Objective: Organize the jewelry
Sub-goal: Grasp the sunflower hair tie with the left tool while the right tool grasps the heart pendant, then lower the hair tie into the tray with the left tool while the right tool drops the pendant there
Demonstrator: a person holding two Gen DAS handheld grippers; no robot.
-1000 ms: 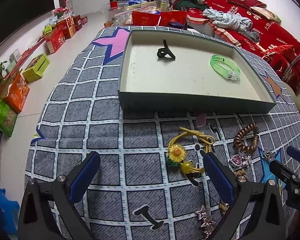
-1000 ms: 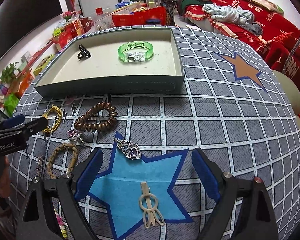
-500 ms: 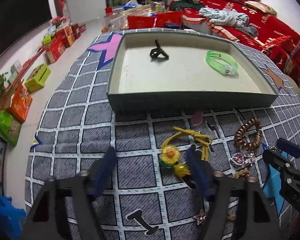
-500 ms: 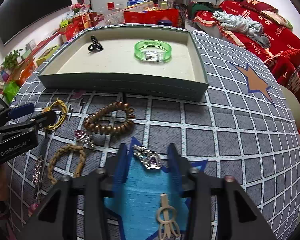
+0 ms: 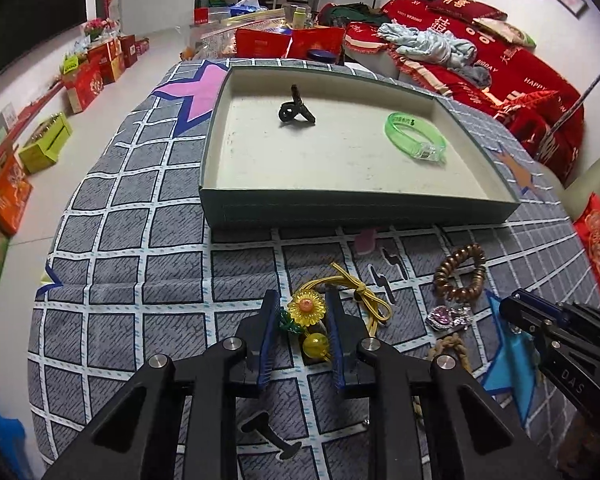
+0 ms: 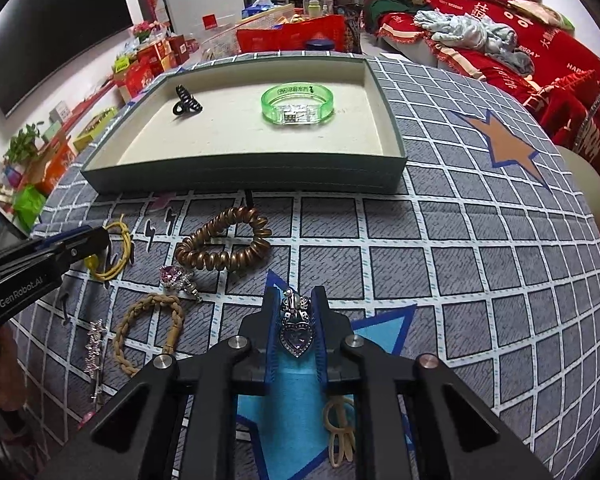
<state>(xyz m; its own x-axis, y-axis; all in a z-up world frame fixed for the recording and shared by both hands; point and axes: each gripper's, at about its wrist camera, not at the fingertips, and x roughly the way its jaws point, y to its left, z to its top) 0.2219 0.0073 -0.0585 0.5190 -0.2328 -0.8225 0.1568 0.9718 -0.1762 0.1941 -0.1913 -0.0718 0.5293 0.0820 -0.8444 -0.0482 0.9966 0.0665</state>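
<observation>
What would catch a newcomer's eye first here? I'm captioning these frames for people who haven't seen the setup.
Each gripper is closed around a trinket on the grey grid-patterned cloth: the left gripper around a yellow sunflower hair tie, the right gripper around a silver charm with a purple heart stone. Behind them lies a shallow dark green tray holding a translucent green bangle and a small black claw clip.
</observation>
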